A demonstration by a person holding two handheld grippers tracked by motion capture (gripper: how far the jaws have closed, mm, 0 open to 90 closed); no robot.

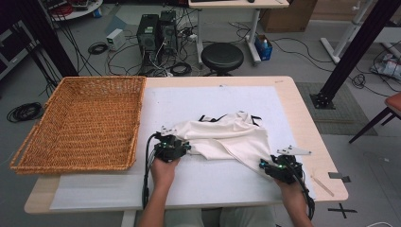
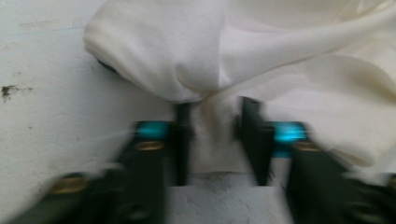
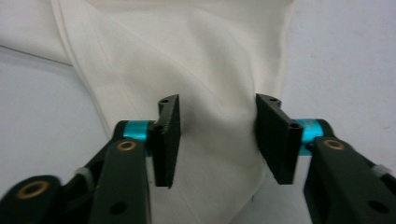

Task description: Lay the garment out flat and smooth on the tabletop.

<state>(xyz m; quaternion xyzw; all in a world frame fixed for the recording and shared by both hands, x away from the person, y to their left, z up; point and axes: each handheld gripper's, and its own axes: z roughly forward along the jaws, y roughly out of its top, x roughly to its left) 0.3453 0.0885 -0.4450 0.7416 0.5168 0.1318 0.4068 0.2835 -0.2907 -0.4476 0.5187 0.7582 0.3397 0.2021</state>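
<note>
A cream-white garment (image 1: 222,135) with black trim lies crumpled on the white mat (image 1: 213,97). My left gripper (image 1: 183,144) is at the garment's left edge. In the left gripper view a gathered fold of the cloth (image 2: 212,140) fills the gap between the jaws, and my left gripper (image 2: 212,112) is shut on it. My right gripper (image 1: 265,165) is at the garment's near right corner. In the right gripper view the cloth (image 3: 210,56) lies flat between and under the jaws, and my right gripper (image 3: 217,107) stands open around it.
A large wicker basket (image 1: 99,79) with nothing in it sits on the table's left part, its right wall close to my left gripper. Beyond the far edge of the table are a black stool (image 1: 222,56), computer towers (image 1: 156,30) and cables on the floor.
</note>
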